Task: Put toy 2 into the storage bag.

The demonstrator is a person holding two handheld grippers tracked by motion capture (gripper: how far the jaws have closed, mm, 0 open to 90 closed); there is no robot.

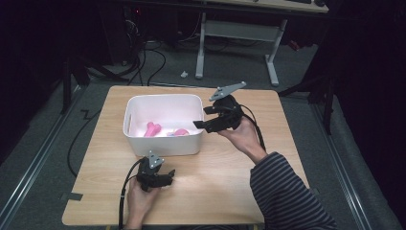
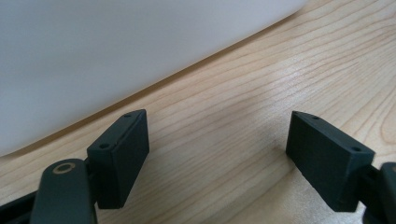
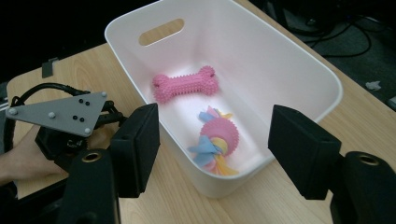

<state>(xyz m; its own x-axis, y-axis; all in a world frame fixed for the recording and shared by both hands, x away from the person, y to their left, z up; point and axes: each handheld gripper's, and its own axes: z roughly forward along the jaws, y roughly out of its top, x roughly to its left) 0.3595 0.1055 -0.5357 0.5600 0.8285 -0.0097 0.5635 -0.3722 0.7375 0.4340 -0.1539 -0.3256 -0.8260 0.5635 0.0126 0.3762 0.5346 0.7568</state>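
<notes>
Closest in, the right gripper (image 3: 212,154) hangs with jaws spread and empty over the white bin (image 3: 299,60); below it lie the pink bone (image 3: 184,83) and ring toy (image 3: 217,137), seemingly delivered. The left gripper (image 1: 165,178), also spread, rests beside the bin.

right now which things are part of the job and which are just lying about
In the job:
white plastic bin
pink spiky rubber bone
pink ring toy with fleece strips
right gripper

Lying about:
grey tape patch
white scrap on the floor
</notes>
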